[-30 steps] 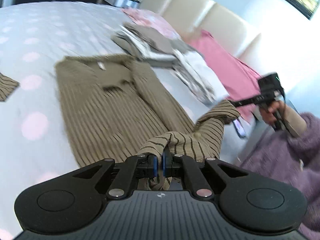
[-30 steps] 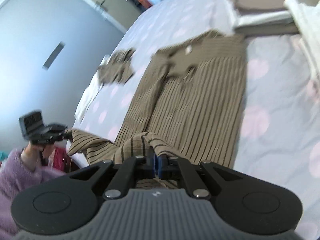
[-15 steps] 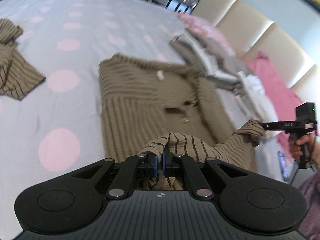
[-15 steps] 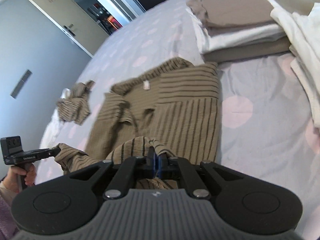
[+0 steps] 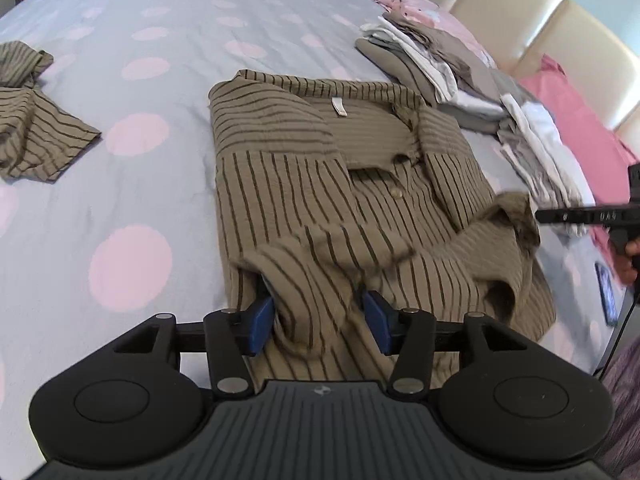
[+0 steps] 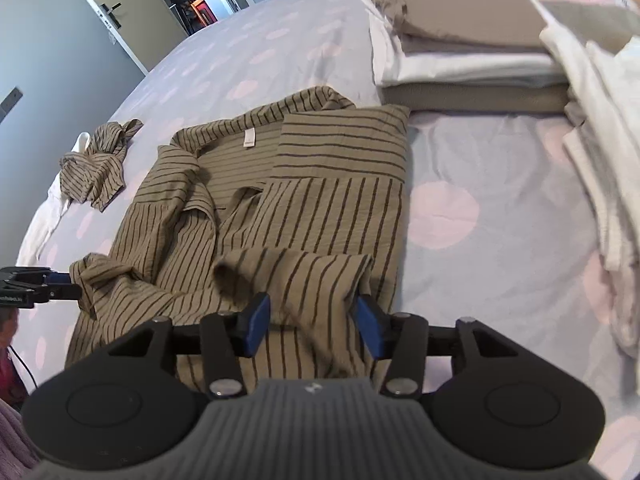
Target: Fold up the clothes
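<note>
Broadly, a bed with a grey cover dotted with pink circles fills both views. Spread on it lies a brown striped shirt, collar away from the cameras, its lower hem folded up over the body. Beyond the collar sits a stack of folded clothes in beige and white, with looser white and grey pieces trailing beside it. A pink pillow rests against the cream headboard. A second striped garment lies crumpled near the far edge of the bed, well apart from the shirt. The left gripper has its blue-padded fingers spread wide, a fold of hem lying loose between them. The right gripper is likewise spread apart over the other end of the folded hem, gripping nothing.
</note>
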Demonstrator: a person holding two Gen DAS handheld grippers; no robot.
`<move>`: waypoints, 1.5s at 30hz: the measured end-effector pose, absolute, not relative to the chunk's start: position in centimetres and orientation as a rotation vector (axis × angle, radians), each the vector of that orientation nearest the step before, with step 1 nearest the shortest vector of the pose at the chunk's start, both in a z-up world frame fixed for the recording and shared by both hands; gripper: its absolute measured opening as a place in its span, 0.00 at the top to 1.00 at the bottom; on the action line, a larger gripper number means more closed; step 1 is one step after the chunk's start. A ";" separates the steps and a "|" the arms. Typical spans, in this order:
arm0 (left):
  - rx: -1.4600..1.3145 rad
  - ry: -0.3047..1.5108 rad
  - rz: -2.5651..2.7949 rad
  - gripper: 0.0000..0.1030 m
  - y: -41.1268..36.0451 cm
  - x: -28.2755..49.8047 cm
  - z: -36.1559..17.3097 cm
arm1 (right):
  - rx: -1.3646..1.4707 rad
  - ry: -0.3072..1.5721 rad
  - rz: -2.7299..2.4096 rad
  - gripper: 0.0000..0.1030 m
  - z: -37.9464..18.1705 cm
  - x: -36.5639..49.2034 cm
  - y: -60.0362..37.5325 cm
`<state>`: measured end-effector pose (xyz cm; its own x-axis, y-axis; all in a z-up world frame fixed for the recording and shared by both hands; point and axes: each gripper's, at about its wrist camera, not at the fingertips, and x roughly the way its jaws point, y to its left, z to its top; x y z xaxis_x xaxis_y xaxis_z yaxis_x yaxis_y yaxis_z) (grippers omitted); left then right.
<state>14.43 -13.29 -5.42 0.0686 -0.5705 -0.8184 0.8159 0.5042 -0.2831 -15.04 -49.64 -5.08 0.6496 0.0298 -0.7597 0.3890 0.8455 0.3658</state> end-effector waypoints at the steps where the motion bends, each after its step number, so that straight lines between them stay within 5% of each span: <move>1: 0.291 1.061 -1.063 0.53 -12.7 13.9 -5.2 | 0.527 0.849 -0.221 0.46 -4.9 -15.2 -49.5; 13: 0.315 1.162 -0.995 0.52 -7.6 9.2 -7.8 | 0.634 0.932 -0.264 0.42 -7.7 -22.2 -46.7; 18: 0.262 1.196 -0.960 0.67 -7.3 9.2 -9.1 | 0.713 0.942 -0.262 0.46 -9.1 -23.3 -46.3; 23: 0.226 1.173 -0.947 0.89 -8.3 8.9 -9.6 | 0.764 0.936 -0.245 0.86 -9.6 -23.3 -46.0; 25: 0.231 1.160 -0.947 0.95 -8.5 8.6 -9.2 | 0.785 0.934 -0.238 0.92 -9.8 -23.4 -45.8; 35: 0.175 1.156 -1.036 0.97 -4.7 6.6 -3.3 | 0.758 0.956 -0.189 0.95 -5.6 -25.9 -45.3; 45: 0.349 1.336 -1.060 0.97 -3.5 1.7 -7.3 | 0.696 1.178 -0.150 0.94 -8.6 -29.0 -42.3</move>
